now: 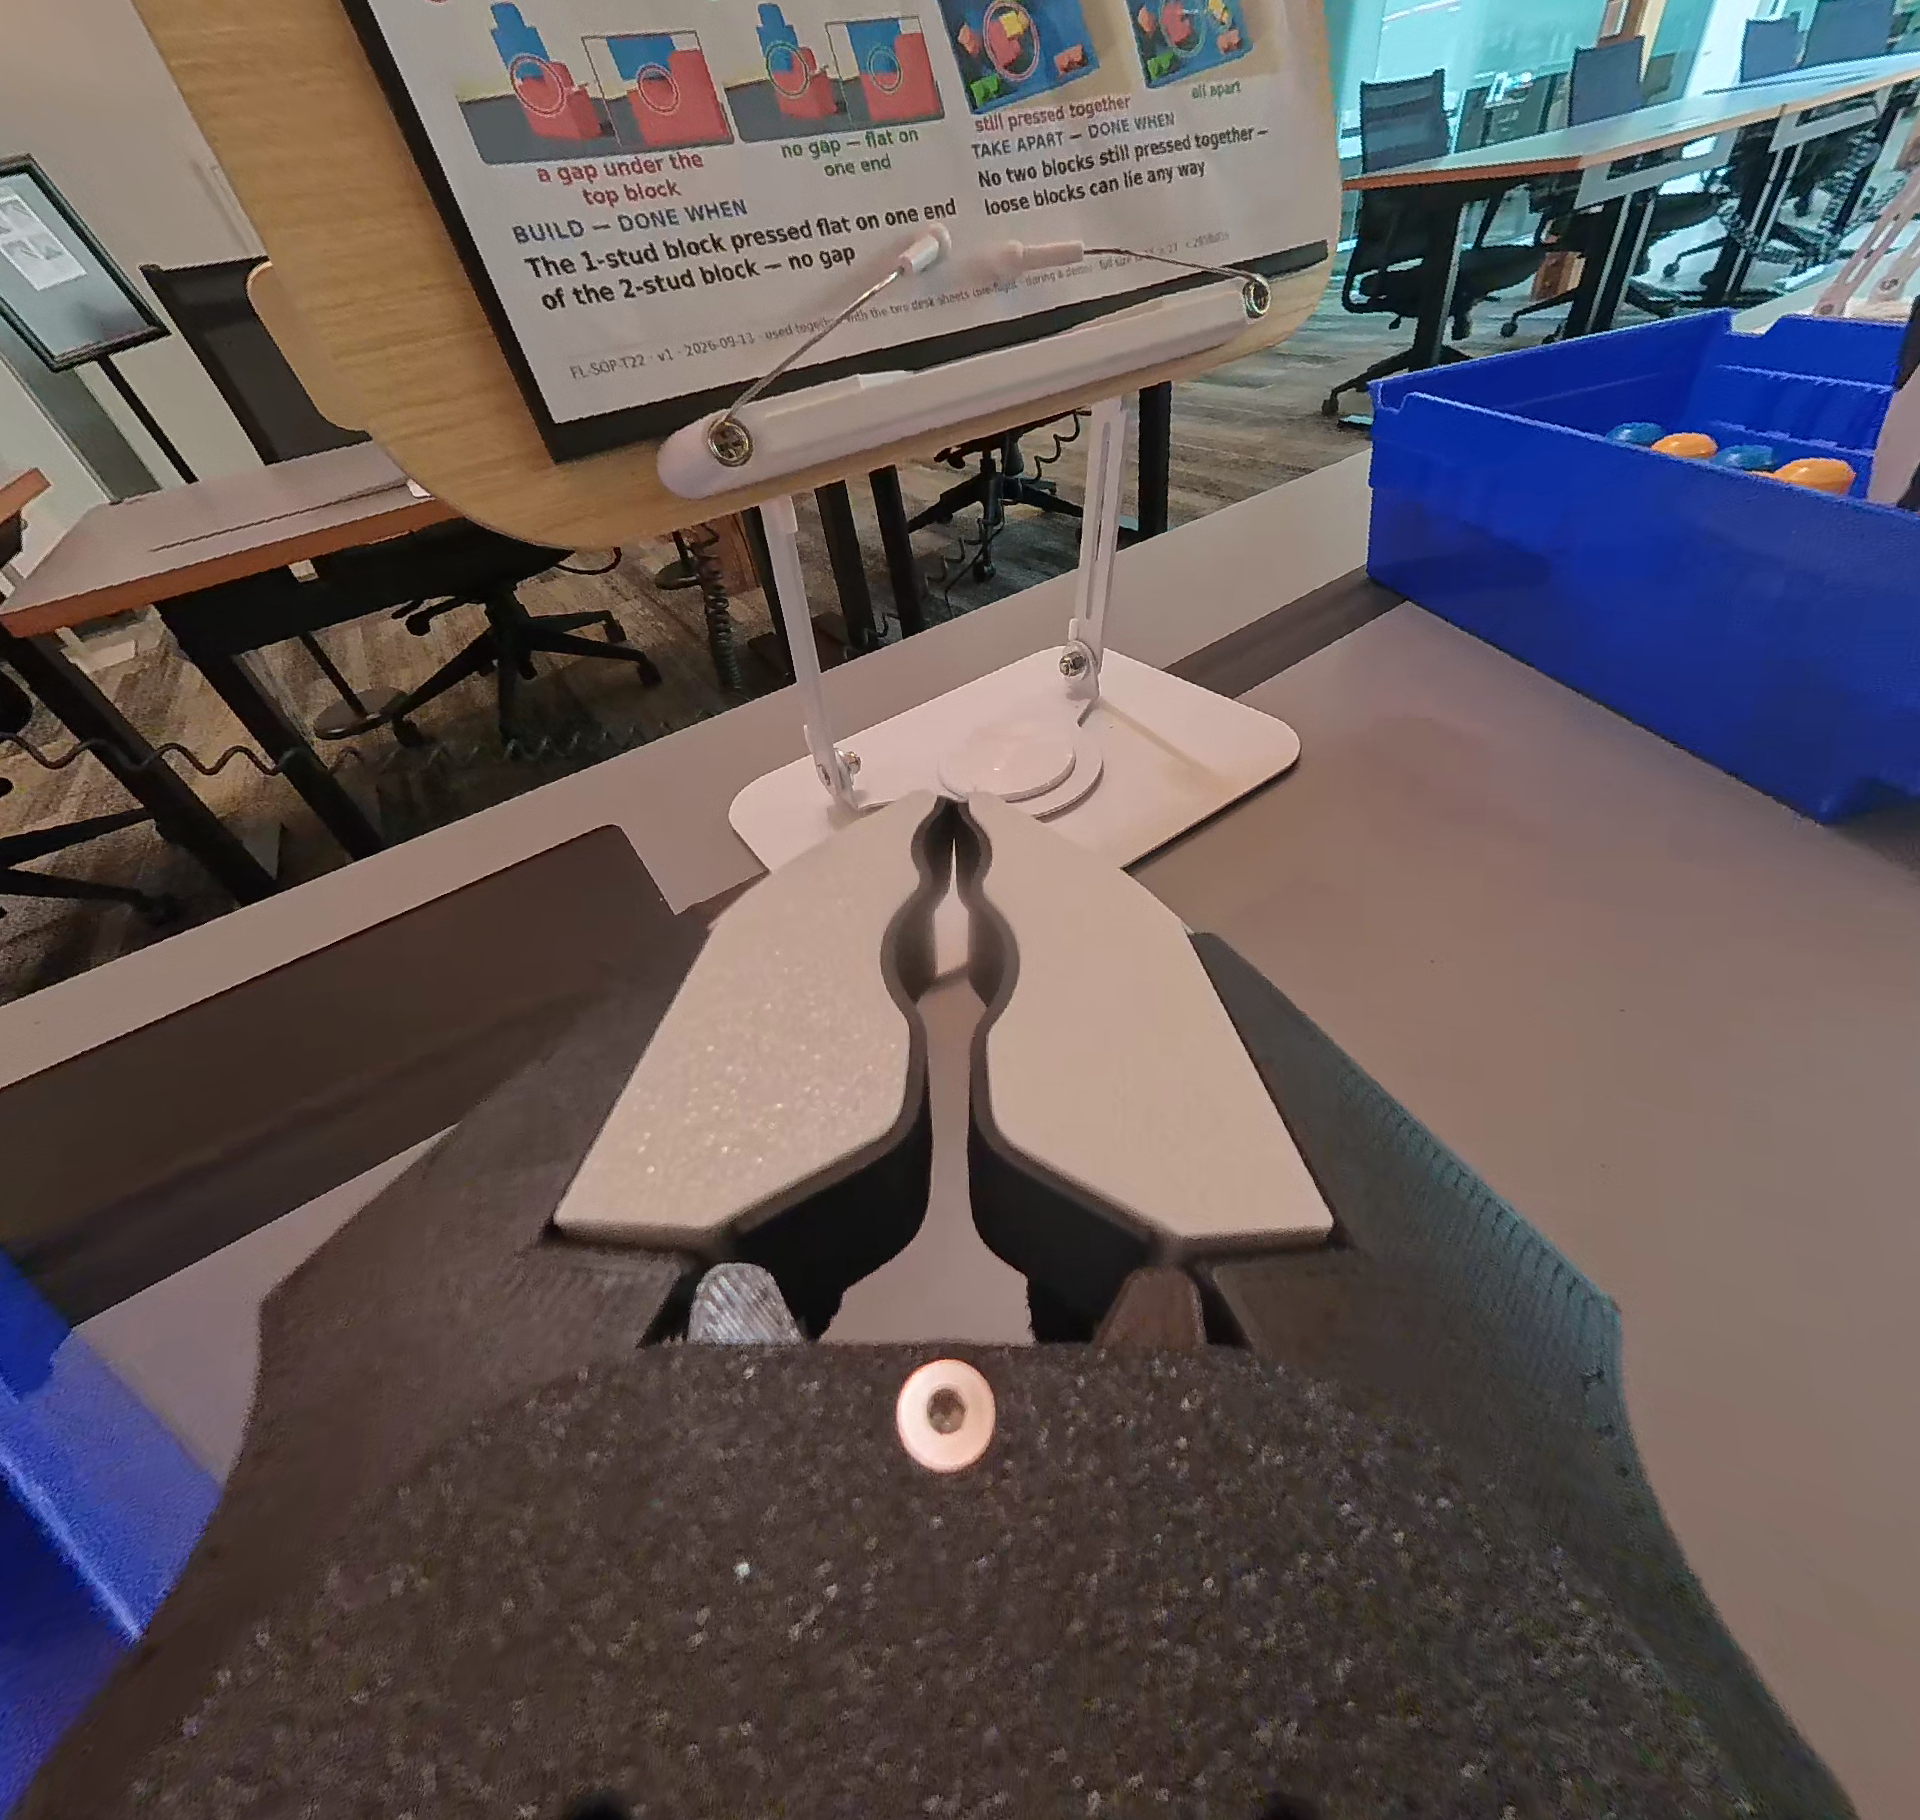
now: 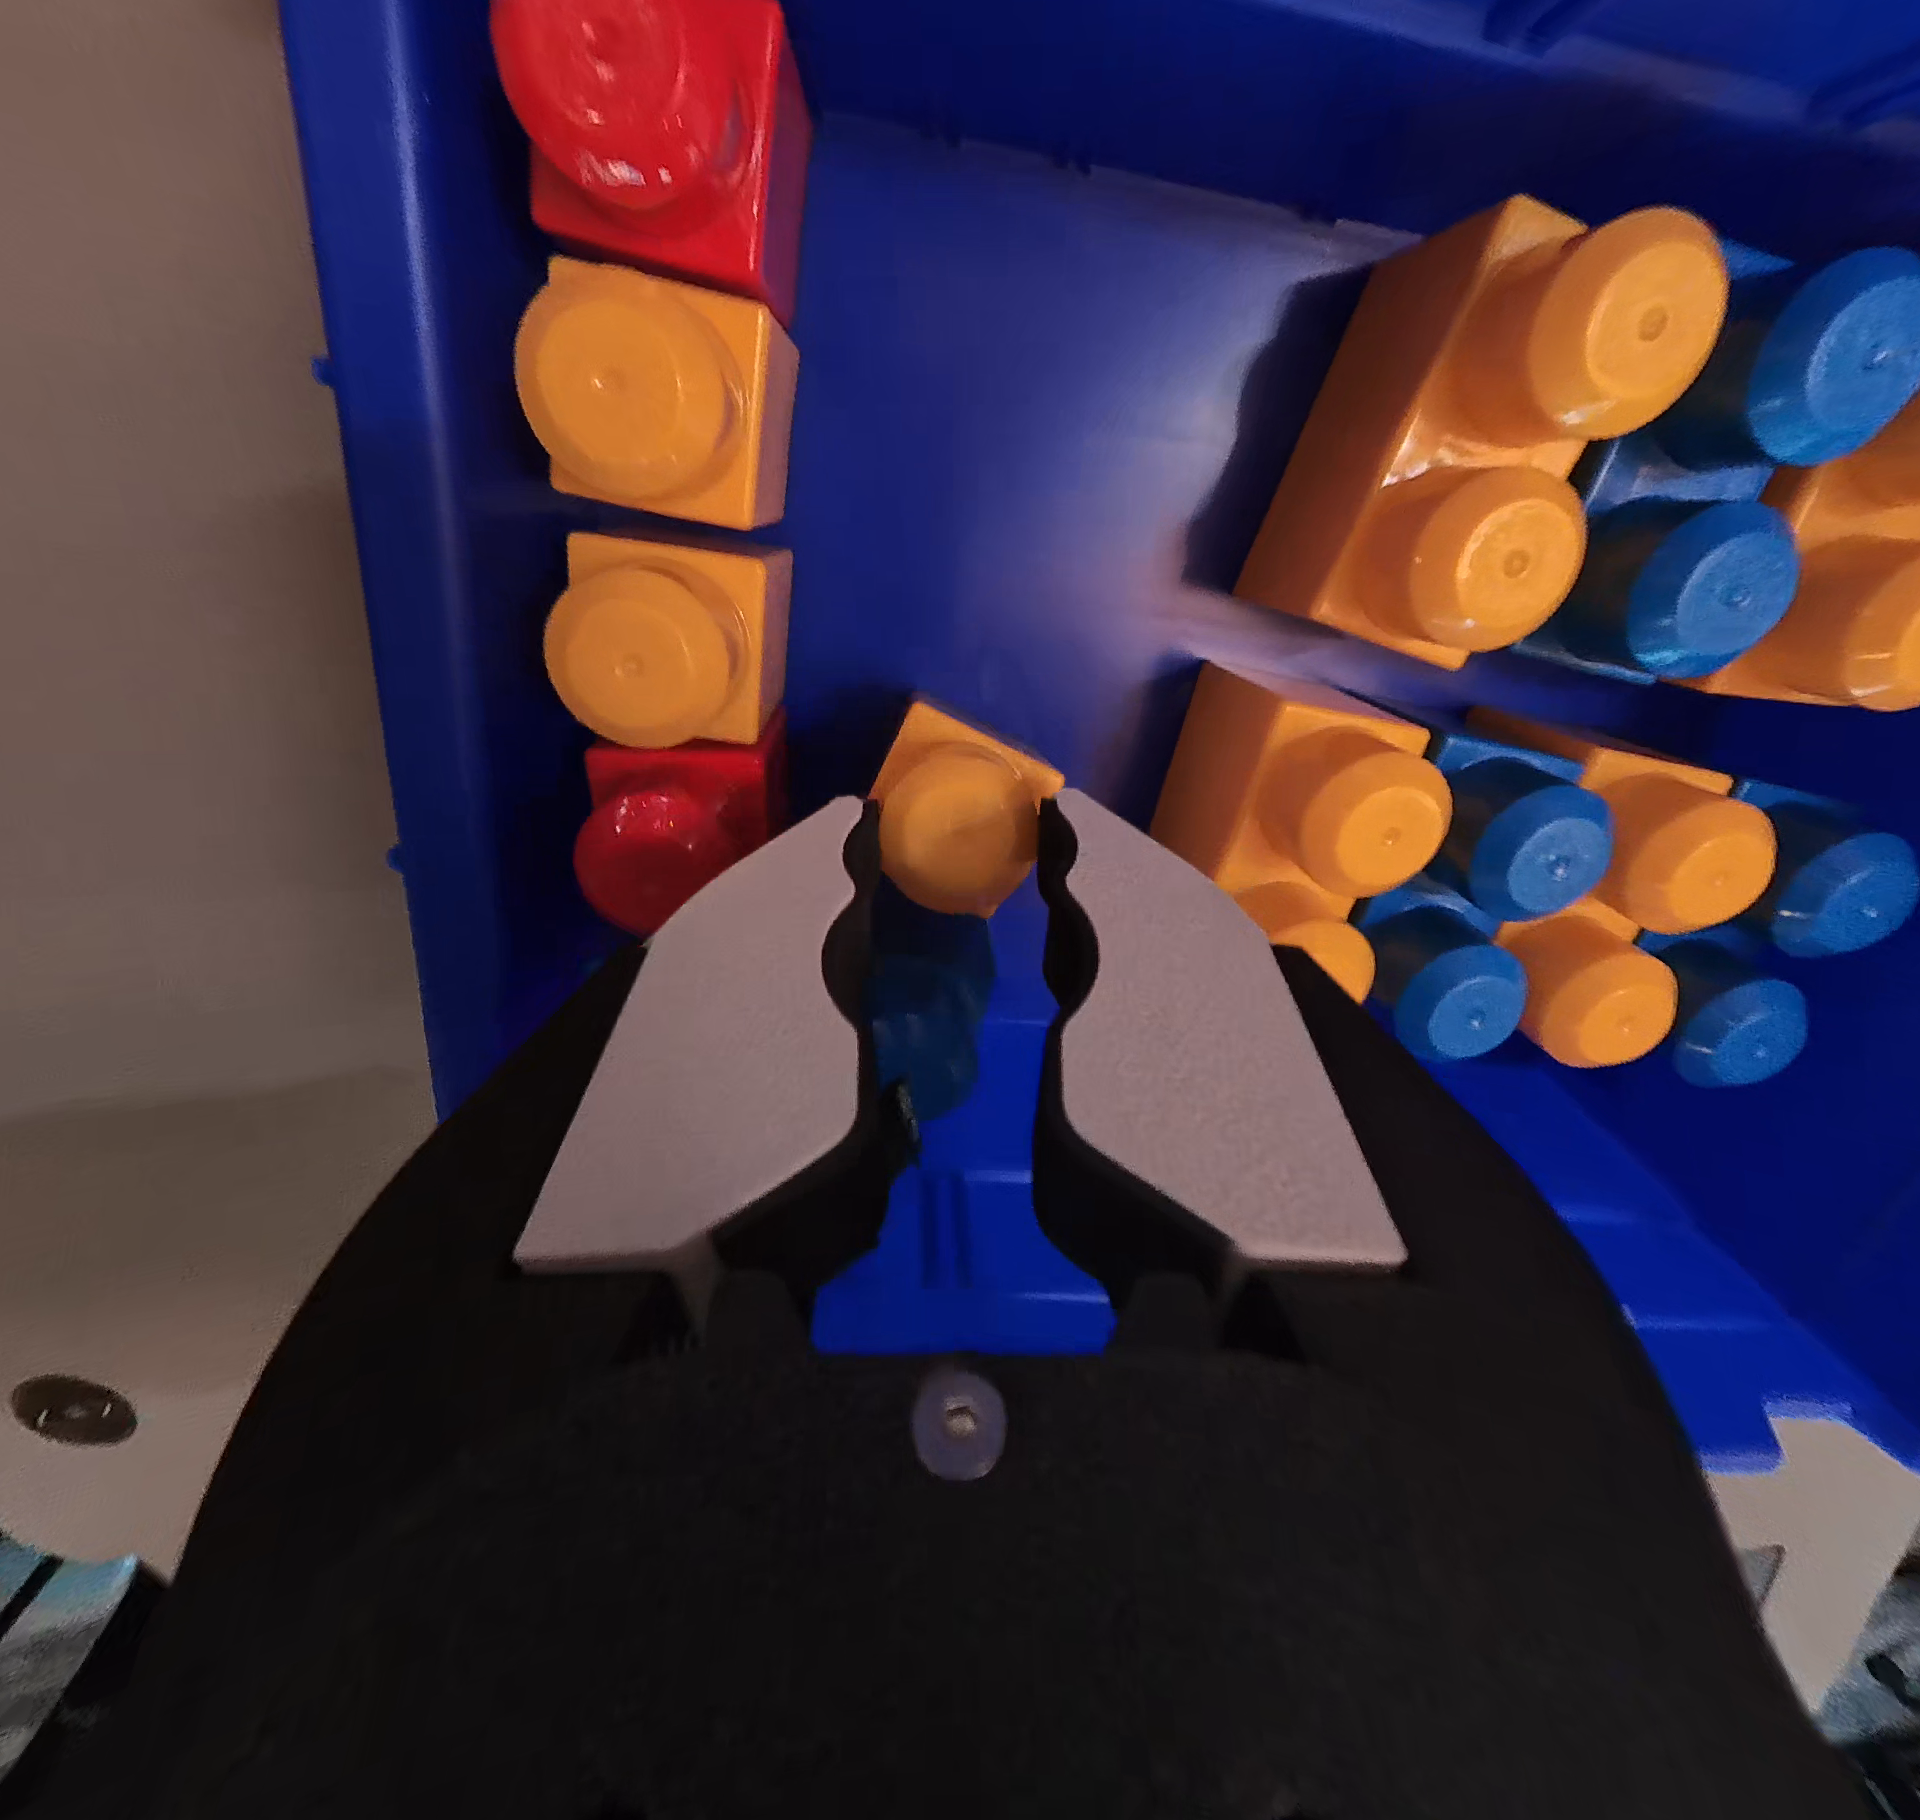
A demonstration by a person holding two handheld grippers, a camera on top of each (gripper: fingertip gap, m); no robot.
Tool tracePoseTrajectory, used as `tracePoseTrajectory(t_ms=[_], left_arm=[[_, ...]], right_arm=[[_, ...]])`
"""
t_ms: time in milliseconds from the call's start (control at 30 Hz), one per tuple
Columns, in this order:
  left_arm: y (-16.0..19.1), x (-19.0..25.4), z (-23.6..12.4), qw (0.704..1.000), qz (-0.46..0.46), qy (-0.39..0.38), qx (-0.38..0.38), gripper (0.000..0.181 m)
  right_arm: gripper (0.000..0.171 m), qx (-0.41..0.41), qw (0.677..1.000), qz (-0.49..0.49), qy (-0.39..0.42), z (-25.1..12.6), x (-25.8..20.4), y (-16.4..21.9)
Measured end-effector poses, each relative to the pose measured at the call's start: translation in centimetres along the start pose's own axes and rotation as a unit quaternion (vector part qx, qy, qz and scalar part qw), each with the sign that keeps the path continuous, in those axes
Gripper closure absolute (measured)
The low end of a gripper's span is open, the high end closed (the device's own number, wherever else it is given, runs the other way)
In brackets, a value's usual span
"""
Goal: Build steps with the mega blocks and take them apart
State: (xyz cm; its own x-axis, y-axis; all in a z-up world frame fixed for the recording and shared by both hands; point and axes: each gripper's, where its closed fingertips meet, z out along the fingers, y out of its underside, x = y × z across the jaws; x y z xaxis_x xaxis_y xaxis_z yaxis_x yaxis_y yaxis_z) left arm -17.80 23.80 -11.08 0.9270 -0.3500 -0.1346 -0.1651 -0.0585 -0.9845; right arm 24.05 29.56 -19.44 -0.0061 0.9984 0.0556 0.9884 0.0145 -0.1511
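Note:
In the right wrist view my right gripper (image 2: 956,814) reaches into a blue bin (image 2: 1039,316), and its fingertips press on both sides of the stud of an orange one-stud block (image 2: 951,835). A blue stud (image 2: 925,1012) shows between the fingers below it. A column of red (image 2: 644,97) and orange (image 2: 644,388) one-stud blocks lines the bin's left wall. Orange (image 2: 1475,440) and blue (image 2: 1714,586) two-stud blocks fill the right side. In the left wrist view my left gripper (image 1: 953,814) is shut and empty above the grey table (image 1: 1507,939).
A white document stand (image 1: 1174,742) holding an instruction sheet stands right ahead of the left gripper. The blue bin (image 1: 1621,607) sits at the right of the table. A dark mat (image 1: 312,991) lies at the left. Another blue object (image 1: 62,1510) is at the lower left edge. The gap from one gripper's tips to the other's is roughly 45 cm.

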Motion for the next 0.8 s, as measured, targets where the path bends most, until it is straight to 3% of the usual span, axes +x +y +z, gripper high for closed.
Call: tracePoseTrajectory(t_ms=[300,600,800], left_arm=[[0.3,0.2,0.2,1.0,0.002,0.004,-0.005,0.181],[0.3,0.3,0.2,1.0,0.004,0.006,-0.006,0.181],[0.2,0.2,0.1,1.0,0.003,0.005,-0.004,0.181]], right_arm=[[0.142,-0.074,0.997,-0.039,0.008,0.1,0.1,0.9],[0.142,-0.178,0.973,-0.148,0.011,-0.1,-0.1,1.6],[0.142,-0.189,0.971,-0.148,0.011,-0.1,0.0,1.6]])
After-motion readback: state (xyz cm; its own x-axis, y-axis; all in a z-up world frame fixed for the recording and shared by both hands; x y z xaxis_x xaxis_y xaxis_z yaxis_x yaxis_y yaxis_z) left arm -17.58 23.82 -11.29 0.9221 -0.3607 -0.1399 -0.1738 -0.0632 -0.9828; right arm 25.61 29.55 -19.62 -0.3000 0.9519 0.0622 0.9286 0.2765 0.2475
